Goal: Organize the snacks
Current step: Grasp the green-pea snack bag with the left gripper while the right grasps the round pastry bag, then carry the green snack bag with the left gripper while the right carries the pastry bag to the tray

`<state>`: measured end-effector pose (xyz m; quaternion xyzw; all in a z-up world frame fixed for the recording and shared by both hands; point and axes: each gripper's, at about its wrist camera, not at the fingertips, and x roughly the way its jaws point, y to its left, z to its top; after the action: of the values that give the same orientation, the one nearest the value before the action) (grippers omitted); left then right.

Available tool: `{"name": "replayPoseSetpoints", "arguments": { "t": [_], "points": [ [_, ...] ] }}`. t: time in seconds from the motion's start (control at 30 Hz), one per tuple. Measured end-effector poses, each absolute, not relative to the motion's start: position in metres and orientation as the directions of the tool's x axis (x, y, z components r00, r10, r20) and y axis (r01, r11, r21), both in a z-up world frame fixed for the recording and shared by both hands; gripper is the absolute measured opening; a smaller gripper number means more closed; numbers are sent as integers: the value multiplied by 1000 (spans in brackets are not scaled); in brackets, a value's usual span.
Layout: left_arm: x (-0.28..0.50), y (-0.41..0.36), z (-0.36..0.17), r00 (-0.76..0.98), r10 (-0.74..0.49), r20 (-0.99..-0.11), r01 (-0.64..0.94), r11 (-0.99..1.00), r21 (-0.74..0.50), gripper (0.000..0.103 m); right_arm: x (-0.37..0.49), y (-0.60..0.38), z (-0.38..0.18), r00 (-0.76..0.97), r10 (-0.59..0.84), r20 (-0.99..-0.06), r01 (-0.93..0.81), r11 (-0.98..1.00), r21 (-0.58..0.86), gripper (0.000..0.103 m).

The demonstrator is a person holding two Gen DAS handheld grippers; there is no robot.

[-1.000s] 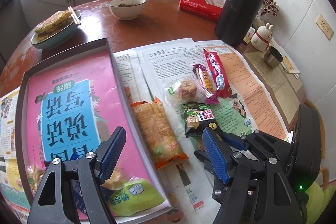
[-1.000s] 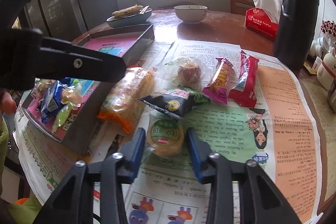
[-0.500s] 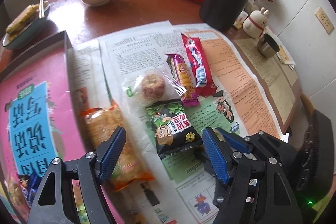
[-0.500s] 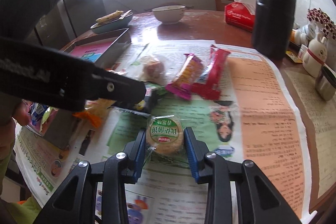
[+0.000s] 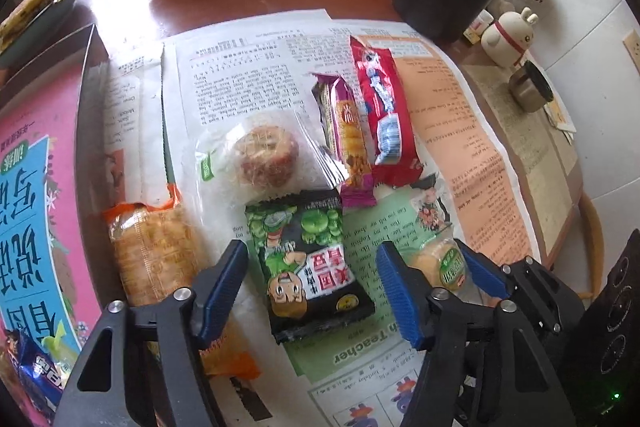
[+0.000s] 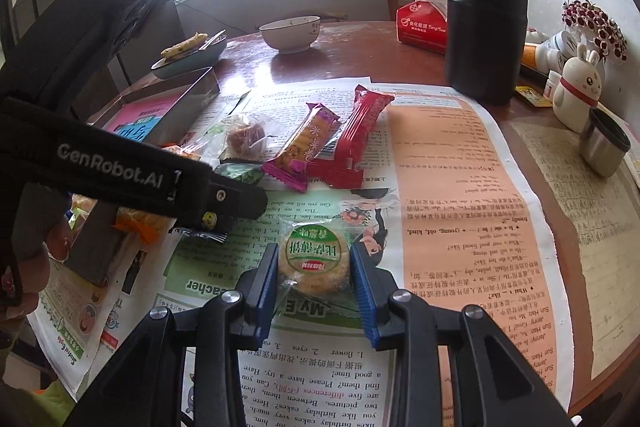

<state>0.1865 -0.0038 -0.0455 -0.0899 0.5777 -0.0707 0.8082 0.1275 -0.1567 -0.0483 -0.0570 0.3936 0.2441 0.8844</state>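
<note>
the right gripper [image 6: 314,267] has clenched its jaws on the round cake [image 6: 313,261]; the left gripper [image 5: 310,287], jaws released, has swung over the black packet [image 5: 308,267], likely next.

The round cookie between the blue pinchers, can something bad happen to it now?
Maybe. The right tool is shut on the round cookie, a crumbly-looking cake in thin plastic, so a harder squeeze might crack it. Only its edges are pinched, so it could slip out when lifted. The left tool hangs open over the black pea packet right beside it, so the two tools might bump.
</note>
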Motion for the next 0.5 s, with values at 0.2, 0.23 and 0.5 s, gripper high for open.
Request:
{"name": "replayPoseSetpoints", "arguments": {
  "t": [0.2, 0.23, 0.5],
  "points": [
    [186, -4, -44, 345, -167, -924, 16, 985, -172, 43, 128, -157, -48, 570, 391, -723, -477, 874, 97, 36],
    [185, -4, -44, 349, -166, -922, 19, 985, -170, 42, 128, -157, -48, 570, 391, -723, -476, 874, 97, 35],
    [172, -4, -42, 362, -192, -912, 45, 981, -189, 40, 129, -158, -47, 565, 394, -725, -465, 878, 114, 35]
  ]
}}
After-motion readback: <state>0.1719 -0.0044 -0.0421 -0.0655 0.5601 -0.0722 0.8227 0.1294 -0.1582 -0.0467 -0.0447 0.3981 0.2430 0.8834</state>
